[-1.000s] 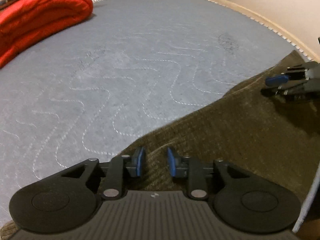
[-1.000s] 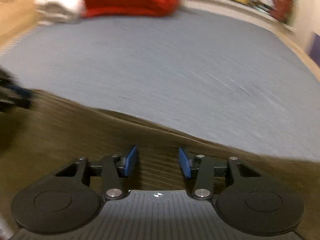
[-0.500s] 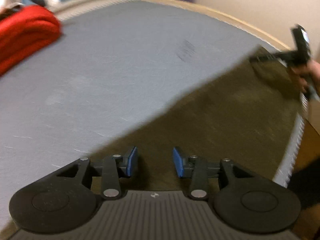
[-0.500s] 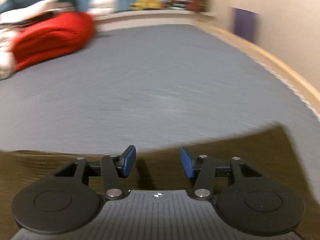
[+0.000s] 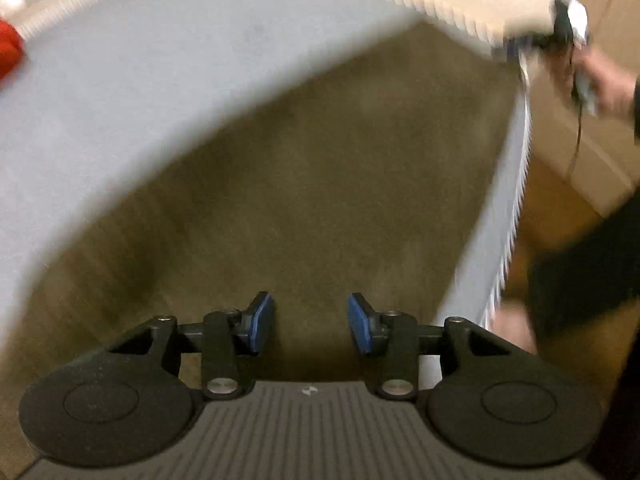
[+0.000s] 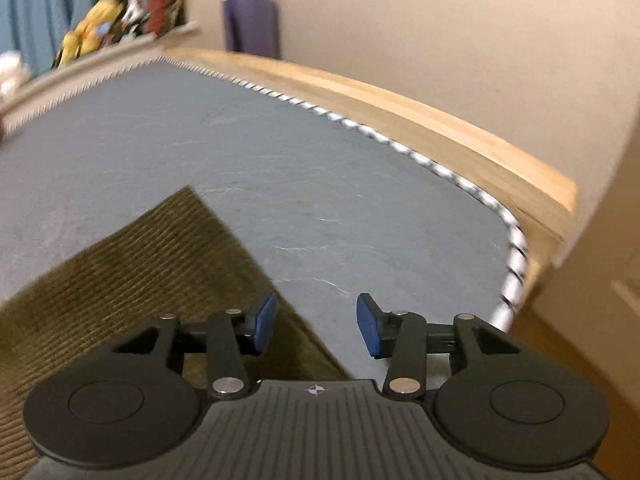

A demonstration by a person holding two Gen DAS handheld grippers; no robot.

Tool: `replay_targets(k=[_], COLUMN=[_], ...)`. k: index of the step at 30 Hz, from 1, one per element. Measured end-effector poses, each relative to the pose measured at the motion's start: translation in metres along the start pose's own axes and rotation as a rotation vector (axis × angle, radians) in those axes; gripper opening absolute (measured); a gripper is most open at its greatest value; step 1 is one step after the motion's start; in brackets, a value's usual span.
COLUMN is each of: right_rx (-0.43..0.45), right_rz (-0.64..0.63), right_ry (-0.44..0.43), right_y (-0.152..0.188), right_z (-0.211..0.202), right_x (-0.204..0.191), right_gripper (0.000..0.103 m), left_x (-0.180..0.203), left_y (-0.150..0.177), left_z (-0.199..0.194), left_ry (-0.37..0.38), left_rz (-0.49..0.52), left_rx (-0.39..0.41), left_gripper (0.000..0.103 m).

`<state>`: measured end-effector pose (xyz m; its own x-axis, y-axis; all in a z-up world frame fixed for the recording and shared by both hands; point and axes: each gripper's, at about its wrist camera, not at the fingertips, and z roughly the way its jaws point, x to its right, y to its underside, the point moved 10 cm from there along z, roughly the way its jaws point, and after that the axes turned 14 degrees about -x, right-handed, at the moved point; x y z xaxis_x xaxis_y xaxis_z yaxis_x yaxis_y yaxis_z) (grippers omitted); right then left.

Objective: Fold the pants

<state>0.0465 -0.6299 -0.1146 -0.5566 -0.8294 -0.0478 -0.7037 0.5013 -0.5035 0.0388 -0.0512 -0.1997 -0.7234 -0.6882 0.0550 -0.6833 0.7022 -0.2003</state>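
Left gripper (image 5: 311, 322) over pants (image 5: 320, 168), jaws spread, empty. Right gripper (image 6: 316, 324) at pants' right edge above mattress (image 6: 320, 184), jaws spread.

Both tongs opened wider; left tongs (image 5: 311, 322) swung over pants (image 5: 320, 184), right tongs (image 6: 316, 322) shifted past pants corner toward bed (image 6: 360, 200) edge.

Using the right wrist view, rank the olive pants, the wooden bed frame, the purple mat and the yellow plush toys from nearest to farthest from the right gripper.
From the right gripper:
1. Olive pants, directly under its left finger.
2. Wooden bed frame, along the mattress's right side.
3. Purple mat against the far wall and yellow plush toys on the far-left ledge: too close to call.
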Motion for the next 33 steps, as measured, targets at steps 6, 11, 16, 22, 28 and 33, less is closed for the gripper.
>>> replay_targets(k=[6, 11, 16, 22, 28, 33], right_rx=[0.027, -0.061, -0.145, -0.199, -0.169, -0.135], right_rz=[0.286, 0.399, 0.435, 0.473, 0.466, 0.480], right_ry=[-0.176, -0.302, -0.350, -0.314, -0.283, -0.191], right_y=[0.019, 0.052, 0.065, 0.072, 0.067, 0.067], right_z=[-0.047, -0.053, -0.038, -0.015, -0.012, -0.013], right_x=[0.044, 0.035, 0.015, 0.010, 0.000, 0.000], right_gripper=[0.056, 0.063, 0.063, 0.063, 0.063, 0.016], left_x=[0.001, 0.017, 0.036, 0.032, 0.029, 0.029], left_y=[-0.003, -0.016, -0.023, -0.021, -0.022, -0.023], left_z=[-0.023, -0.055, -0.061, -0.063, -0.066, -0.067], left_ry=[-0.066, -0.077, -0.103, -0.096, -0.096, -0.084], left_rz=[-0.024, -0.090, -0.093, -0.102, -0.107, -0.110], left_rx=[0.081, 0.177, 0.217, 0.208, 0.207, 0.218], left_gripper=[0.049, 0.052, 0.056, 0.056, 0.056, 0.056])
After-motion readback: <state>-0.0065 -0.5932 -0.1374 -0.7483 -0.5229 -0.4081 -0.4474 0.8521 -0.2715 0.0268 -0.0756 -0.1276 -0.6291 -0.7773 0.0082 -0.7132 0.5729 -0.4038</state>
